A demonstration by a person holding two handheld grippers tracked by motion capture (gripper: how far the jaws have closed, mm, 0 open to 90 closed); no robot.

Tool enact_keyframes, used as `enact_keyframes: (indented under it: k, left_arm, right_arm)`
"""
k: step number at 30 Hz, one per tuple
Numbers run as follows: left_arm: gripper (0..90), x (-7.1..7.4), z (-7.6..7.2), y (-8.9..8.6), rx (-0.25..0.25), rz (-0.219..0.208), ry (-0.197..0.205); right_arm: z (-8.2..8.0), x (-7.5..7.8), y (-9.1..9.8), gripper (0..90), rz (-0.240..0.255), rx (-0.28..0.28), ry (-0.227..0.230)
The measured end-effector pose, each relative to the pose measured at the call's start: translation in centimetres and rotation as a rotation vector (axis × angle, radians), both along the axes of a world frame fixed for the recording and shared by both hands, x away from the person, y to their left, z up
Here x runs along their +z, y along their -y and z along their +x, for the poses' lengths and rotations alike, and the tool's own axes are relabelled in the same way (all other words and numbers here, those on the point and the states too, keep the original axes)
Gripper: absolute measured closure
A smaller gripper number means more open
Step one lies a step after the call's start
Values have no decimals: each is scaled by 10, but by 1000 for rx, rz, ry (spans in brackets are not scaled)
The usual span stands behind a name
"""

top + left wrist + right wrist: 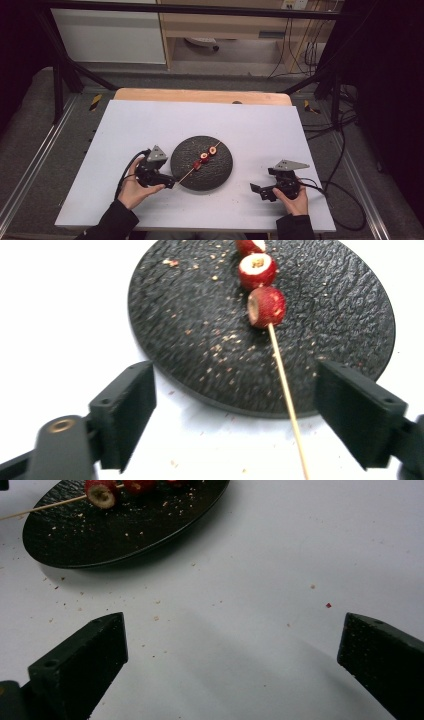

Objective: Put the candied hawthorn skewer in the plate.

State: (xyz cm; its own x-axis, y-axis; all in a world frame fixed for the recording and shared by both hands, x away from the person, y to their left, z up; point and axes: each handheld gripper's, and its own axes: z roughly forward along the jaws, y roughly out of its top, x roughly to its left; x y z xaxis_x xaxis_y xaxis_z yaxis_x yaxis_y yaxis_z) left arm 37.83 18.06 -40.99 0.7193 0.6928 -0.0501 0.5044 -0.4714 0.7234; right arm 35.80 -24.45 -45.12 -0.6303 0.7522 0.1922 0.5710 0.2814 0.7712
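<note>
A thin wooden skewer point(189, 173) lies across a round black textured plate point(220, 172) in the middle of the table, with three red fruit pieces point(204, 156) threaded on it. In the left gripper view the nearest fruit piece point(266, 306) sits on the plate point(190, 325), and the bare stick point(287, 390) runs back off the rim between my jaws, nearer the right one. My left gripper point(169, 182) point(235, 390) is open at the plate's near-left edge, untouched by the stick. My right gripper point(259, 190) point(232, 635) is open over bare table, right of the plate point(100, 535).
The white table top point(150, 125) carries crumbs around the plate. A wooden board edge point(200, 95) runs along the far side. Black cables point(345, 200) trail off the table's right side. A dark metal frame point(65, 65) stands around the table.
</note>
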Motion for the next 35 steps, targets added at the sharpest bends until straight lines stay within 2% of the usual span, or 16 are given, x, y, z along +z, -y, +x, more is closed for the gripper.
enact_keyframes:
  k: [2,6,17,26,35]
  left_arm:
    - [110,0,0,-8,9,-9,-4]
    - [71,-1,-4,-25,41,-10,10]
    - [65,-20,-20,-69,88,-37,37]
    - [67,-34,-29,-90,112,-56,49]
    - [67,-37,-29,-93,112,-45,60]
  right_arm:
    - [0,0,0,5,3,0,1]
    - [0,1,1,5,9,-1,4]
    - [0,1,1,5,14,1,1]
    - [-1,-2,-1,5,-2,7,-4]
    - [-1,-3,-2,5,-6,18,-8]
